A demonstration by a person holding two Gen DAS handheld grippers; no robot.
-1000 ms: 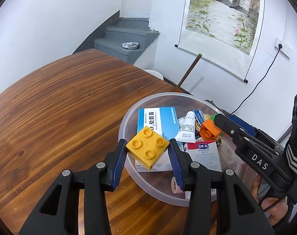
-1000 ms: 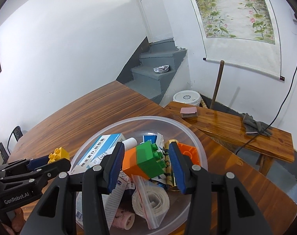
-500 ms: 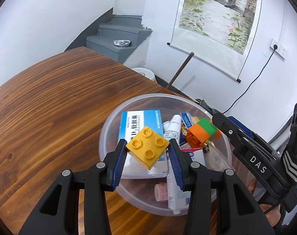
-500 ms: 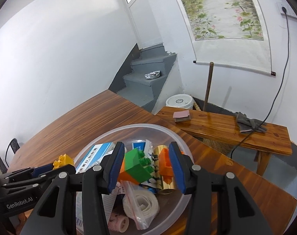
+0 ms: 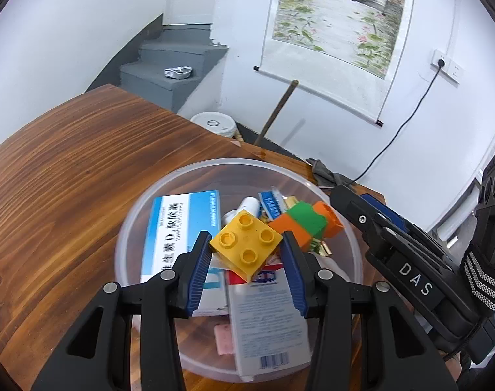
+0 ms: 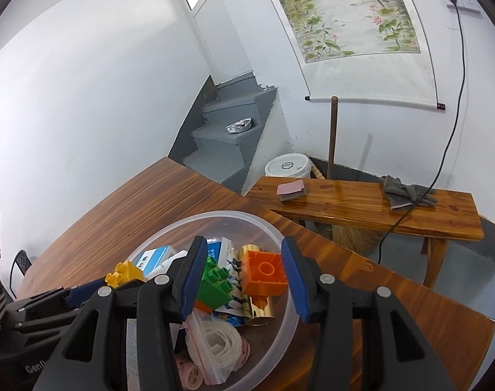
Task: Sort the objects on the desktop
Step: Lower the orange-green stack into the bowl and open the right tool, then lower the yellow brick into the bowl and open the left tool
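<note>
My left gripper is shut on a yellow four-stud brick and holds it above the clear plastic bowl. My right gripper is shut on a stack of green and orange bricks, also above the bowl; the stack shows in the left wrist view to the right of the yellow brick. The bowl holds a blue-and-white medicine box, a white box, a gold tube and a bagged white roll.
The bowl sits near the corner of a brown wooden table. Beyond the table edge stands a wooden bench with a grey glove and a small pad. A white bucket and grey steps stand behind.
Both grippers rose and drew back from the bowl with their bricks still held. The green and orange stack has tipped in the right gripper, its hollow orange underside now faces me.
</note>
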